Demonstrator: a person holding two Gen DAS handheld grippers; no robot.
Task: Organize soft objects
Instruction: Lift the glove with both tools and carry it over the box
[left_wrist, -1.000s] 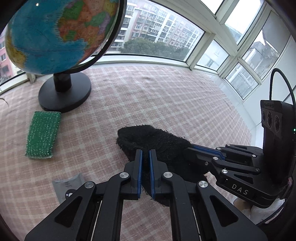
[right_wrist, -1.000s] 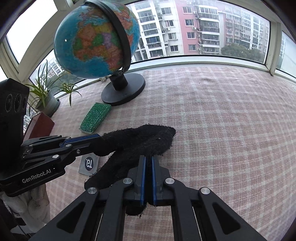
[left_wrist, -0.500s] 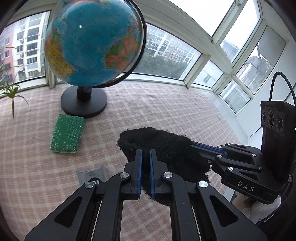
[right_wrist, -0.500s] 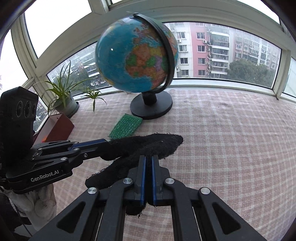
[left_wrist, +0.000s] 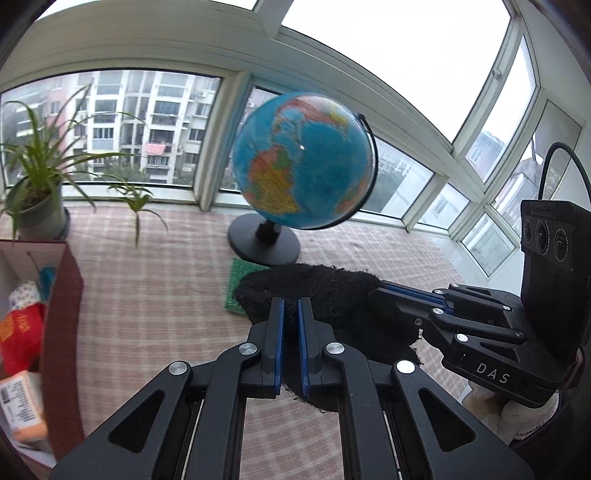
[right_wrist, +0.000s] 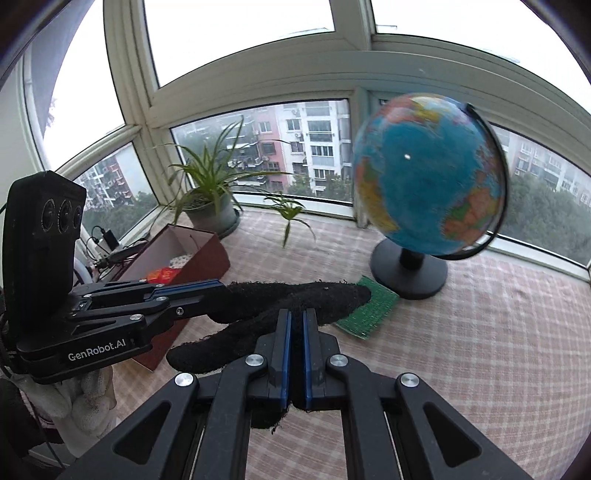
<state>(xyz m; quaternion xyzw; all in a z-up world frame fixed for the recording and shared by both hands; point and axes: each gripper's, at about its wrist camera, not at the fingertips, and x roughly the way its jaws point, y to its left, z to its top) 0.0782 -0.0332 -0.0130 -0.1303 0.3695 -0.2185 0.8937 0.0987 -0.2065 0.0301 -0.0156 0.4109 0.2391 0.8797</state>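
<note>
- The left gripper is clenched on one end of a black fuzzy cloth.
- The right gripper is clamped on the same cloth's other end, so it hangs between them, above the checked surface.
- A green scrub pad lies under the cloth, just beside the globe.
- An open red box and a potted plant stand toward the surface's left edge.
</note>
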